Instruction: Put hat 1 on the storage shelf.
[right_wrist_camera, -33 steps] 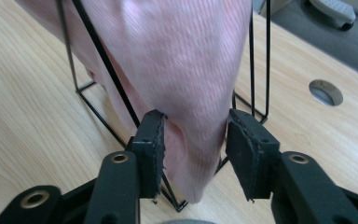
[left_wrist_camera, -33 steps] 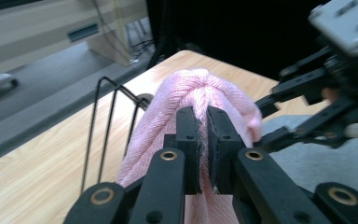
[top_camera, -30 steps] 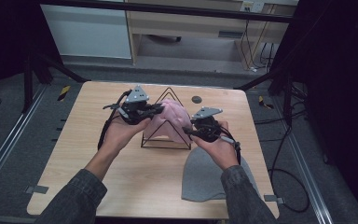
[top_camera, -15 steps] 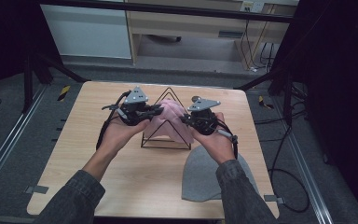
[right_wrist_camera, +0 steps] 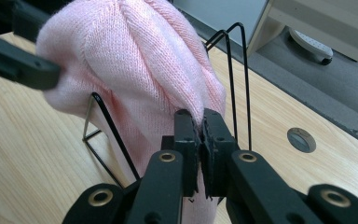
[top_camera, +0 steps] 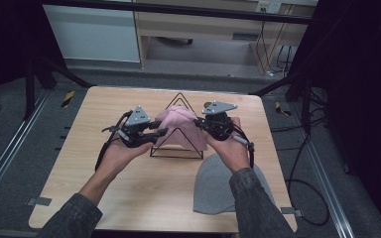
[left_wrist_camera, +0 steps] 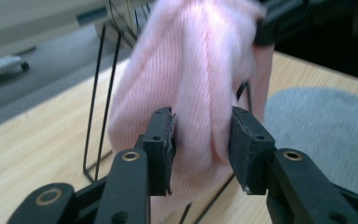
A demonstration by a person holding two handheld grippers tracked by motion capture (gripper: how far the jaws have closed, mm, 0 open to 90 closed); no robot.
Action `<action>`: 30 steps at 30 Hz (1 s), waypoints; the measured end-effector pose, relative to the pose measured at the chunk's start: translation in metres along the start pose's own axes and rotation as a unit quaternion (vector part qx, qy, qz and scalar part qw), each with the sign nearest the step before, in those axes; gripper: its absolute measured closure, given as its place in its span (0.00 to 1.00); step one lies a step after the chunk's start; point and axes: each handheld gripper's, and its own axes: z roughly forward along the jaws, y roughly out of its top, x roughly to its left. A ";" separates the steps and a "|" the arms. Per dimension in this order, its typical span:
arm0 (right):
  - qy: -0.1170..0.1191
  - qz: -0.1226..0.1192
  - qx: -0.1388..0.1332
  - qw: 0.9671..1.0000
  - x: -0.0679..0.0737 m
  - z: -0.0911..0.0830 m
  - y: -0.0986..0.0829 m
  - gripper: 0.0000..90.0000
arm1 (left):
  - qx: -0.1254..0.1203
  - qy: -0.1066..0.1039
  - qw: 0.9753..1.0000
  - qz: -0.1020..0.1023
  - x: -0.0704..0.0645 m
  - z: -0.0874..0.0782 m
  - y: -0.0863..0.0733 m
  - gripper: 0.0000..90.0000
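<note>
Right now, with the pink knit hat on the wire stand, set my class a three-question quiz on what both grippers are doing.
1. True or false: the right gripper is shut on the pink knit hat.
2. What lies flat on the table near the right forearm? A) grey hat B) blue towel C) red glove
3. Fill in: the left gripper has its fingers either side of a fold of the pink hat, draped over the black ____ stand.

Key: 1 true; 2 A, the grey hat; 3 wire.
</note>
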 end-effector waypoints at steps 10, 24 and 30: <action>-0.004 -0.003 -0.013 1.000 -0.001 -0.007 0.001 0.96 | 0.010 0.047 0.998 0.034 -0.001 -0.007 0.012 0.89; 0.004 -0.006 0.017 1.000 0.003 0.003 -0.015 0.91 | 0.021 0.028 0.999 0.015 -0.002 0.003 -0.005 0.79; 0.000 -0.009 0.015 1.000 0.007 -0.010 -0.018 0.68 | 0.006 0.027 1.000 0.010 -0.005 -0.009 -0.003 0.64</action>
